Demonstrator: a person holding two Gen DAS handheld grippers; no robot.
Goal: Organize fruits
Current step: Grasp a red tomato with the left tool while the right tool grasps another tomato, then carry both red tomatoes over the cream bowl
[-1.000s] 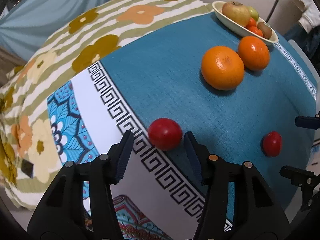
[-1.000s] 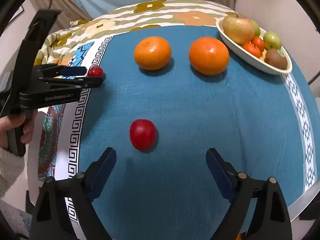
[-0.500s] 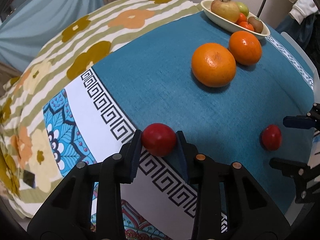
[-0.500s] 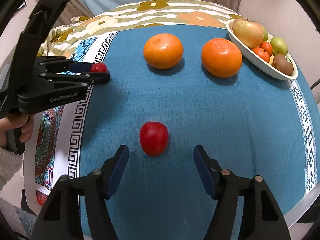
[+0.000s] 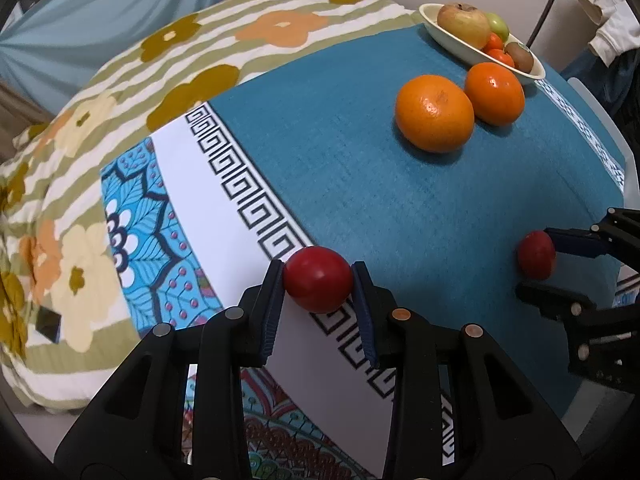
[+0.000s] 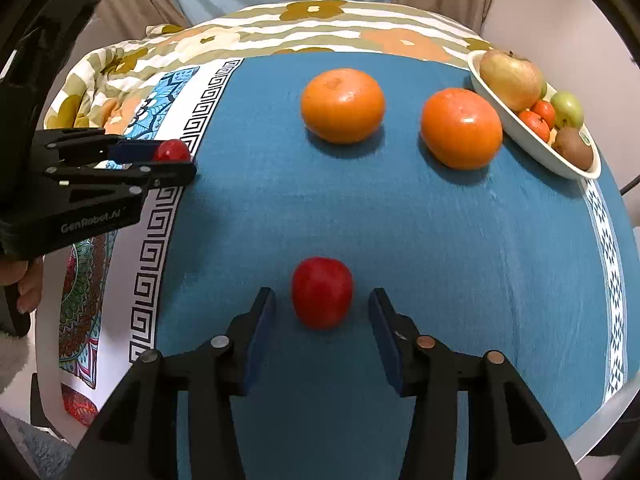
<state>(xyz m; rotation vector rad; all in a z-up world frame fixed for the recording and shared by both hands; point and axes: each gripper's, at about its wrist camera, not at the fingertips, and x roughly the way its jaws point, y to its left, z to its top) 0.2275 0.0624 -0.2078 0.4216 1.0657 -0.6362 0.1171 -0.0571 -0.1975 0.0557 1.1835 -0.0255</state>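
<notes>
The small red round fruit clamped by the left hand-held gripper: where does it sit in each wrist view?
Left wrist view: small red round fruit at lower centre, between the left hand-held gripper pads, over the black key-pattern border.
Right wrist view: same fruit at the left edge, half hidden by that gripper.
Shared landmark: the cream oval fruit dish, at far right in both.

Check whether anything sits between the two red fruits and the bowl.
Yes. Two oranges lie on the cloth between the red fruits and the bowl; lifting over them should clear both.
</notes>
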